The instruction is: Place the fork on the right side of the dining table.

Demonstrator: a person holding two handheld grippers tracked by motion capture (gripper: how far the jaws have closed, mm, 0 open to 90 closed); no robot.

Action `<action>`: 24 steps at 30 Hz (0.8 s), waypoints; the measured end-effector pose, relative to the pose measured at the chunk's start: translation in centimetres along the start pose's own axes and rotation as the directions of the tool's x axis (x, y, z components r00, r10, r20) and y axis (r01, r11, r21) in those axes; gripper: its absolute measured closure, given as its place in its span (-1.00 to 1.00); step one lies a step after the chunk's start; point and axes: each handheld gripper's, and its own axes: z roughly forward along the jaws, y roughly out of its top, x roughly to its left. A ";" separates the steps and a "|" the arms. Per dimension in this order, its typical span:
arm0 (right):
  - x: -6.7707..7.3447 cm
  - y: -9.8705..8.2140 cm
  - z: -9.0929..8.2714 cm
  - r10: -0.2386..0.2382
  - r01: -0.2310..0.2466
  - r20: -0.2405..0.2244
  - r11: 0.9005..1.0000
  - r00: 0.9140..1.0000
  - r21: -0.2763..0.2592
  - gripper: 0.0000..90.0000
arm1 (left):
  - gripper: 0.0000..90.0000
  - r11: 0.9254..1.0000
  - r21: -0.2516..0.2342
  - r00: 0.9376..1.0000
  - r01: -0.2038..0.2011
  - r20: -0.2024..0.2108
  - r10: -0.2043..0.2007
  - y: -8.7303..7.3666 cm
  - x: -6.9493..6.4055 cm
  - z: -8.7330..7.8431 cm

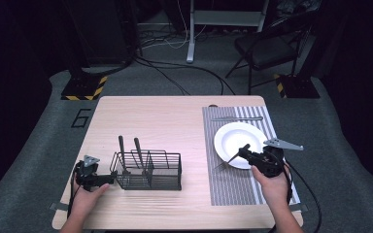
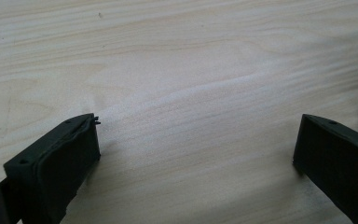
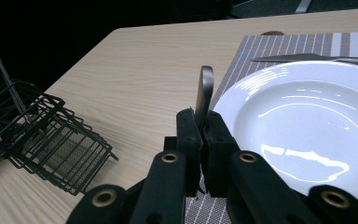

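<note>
The left gripper rested low on the wooden worktop at its left side, its fingers spread wide apart with only bare wood between them. Just to its right stood a black wire caddy, the gripper's tip close against its left end; whether they touched could not be determined. Two dark-handled utensils stood upright in the caddy.

Further right lay a striped placemat, carrying a white plate. A knife lay on the mat beyond the plate.

The right gripper hung over the near left rim of the plate, its fingers closed tight on the handle of a fork. The fork's handle rose between the fingers, and in the high view its head slanted down to the mat just left of the plate.
</note>
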 end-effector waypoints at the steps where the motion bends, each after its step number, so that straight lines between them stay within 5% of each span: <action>1: 0.0 -0.1 0.0 0.003 -0.003 0.003 1.000 1.000 0.001 0.94 | -1.00 1.000 0.000 1.000 0.000 0.000 0.000 0.0 0.0 0.0; 24: -1.3 -2.2 -0.3 0.053 -0.054 0.032 0.998 0.998 0.013 0.94 | -1.00 1.000 0.000 1.000 0.000 0.000 0.000 0.0 0.0 0.0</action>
